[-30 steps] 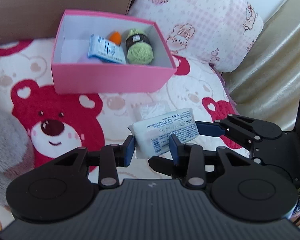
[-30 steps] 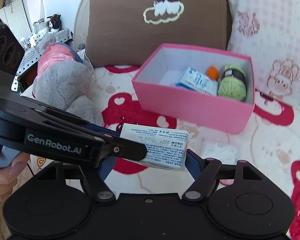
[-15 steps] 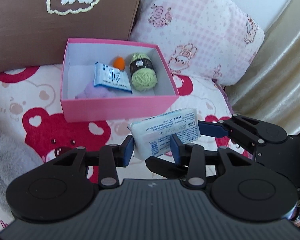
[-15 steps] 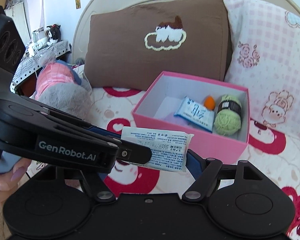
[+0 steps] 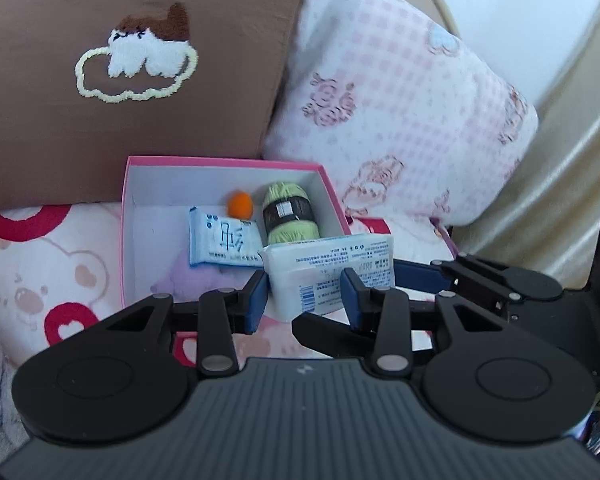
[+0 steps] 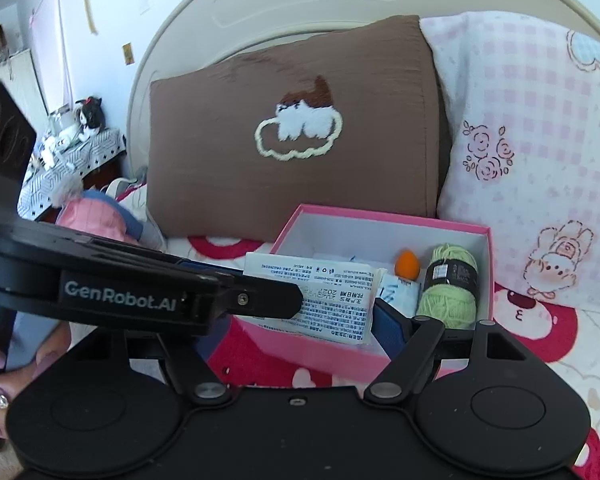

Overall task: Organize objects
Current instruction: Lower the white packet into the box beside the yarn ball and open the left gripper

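Two tissue packs (image 5: 328, 270) (image 5: 222, 242), one yarn ball (image 5: 288, 216), two pillows (image 5: 140, 60) (image 5: 400, 120).

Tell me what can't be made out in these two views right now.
- Left wrist view: the purple thing in the box lies partly under the blue pack and behind the left claw; its kind is unclear.
- Right wrist view: the blue pack is mostly hidden by the white pack.
- Right wrist view: the right claw's left finger is hidden behind the left claw's arm.
- Both views: the white pack's print is too small to read.
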`<state>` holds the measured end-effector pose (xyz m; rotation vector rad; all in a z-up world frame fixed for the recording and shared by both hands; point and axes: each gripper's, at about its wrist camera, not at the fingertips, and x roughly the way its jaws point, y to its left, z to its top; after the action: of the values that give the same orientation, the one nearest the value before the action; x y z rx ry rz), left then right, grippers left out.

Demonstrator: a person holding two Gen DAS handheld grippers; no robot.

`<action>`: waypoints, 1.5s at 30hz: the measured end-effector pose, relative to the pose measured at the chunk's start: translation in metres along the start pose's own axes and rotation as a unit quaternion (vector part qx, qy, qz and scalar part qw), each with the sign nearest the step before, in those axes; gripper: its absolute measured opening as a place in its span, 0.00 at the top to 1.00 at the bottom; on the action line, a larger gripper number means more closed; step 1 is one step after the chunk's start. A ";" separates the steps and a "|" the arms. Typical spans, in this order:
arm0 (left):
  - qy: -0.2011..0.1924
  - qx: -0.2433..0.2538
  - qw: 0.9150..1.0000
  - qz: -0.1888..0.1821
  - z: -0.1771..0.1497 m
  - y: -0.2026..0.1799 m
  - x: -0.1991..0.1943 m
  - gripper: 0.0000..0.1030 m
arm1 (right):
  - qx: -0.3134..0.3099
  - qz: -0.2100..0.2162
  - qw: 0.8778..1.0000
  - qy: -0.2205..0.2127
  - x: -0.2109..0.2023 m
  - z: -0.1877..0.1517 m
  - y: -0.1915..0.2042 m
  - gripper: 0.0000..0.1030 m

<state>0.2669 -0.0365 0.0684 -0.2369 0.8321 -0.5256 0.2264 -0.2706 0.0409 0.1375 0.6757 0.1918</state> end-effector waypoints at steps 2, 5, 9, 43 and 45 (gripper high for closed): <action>0.001 -0.009 1.000 0.002 0.005 0.007 0.011 0.64 | 0.002 -0.002 1.000 0.002 0.012 0.003 -0.005 0.24; 0.004 -0.023 1.000 0.001 0.007 0.020 0.029 0.64 | 0.009 -0.003 1.000 -0.001 0.029 0.000 -0.012 0.25; 0.019 -0.029 0.999 0.000 0.003 0.031 0.061 0.64 | 0.018 -0.003 1.000 0.007 0.054 -0.011 -0.029 0.26; 0.048 -0.117 0.991 -0.047 -0.025 0.083 0.187 0.65 | 0.084 -0.038 0.990 0.105 0.154 -0.040 -0.112 0.49; 0.048 -0.130 0.989 -0.046 -0.029 0.084 0.193 0.65 | 0.093 -0.049 0.988 0.110 0.155 -0.041 -0.114 0.49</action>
<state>0.3814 -0.0680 -0.1074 -0.4957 0.9869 -0.5169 0.3335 -0.3444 -0.1066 0.2643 0.9183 0.0481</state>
